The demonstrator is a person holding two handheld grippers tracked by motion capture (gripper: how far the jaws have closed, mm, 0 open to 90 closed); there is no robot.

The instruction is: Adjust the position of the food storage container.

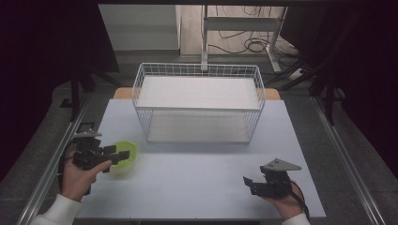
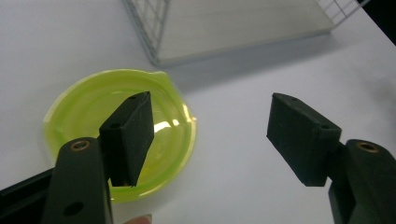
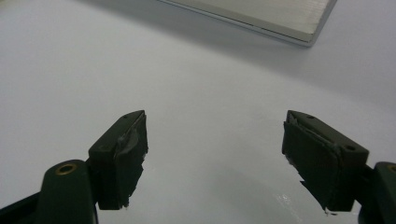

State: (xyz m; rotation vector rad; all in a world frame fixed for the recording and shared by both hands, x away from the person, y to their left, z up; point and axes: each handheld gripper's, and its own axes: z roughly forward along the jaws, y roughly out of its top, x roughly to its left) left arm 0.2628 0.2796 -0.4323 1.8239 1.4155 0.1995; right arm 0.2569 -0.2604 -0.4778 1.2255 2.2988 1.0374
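Observation:
A translucent lime-green bowl (image 1: 129,152) sits on the pale tabletop (image 1: 197,173) at the left. My left gripper (image 1: 115,154) hovers at the bowl's near-left rim, held in a hand, with its jaws spread wide. In the left gripper view the bowl (image 2: 88,107) lies under and behind the left jaw, and only bare table shows in the gap of the gripper (image 2: 210,105); no pad presses on the bowl. My right gripper (image 1: 248,183) rests low at the front right, open, with nothing inside its gap (image 3: 215,116).
A white wire basket (image 1: 197,69) with a flat pale floor stands at the back middle of the table; its corner (image 2: 148,32) is just beyond the bowl, and its base edge (image 3: 289,32) lies ahead of the right gripper. Metal rails run along both table sides.

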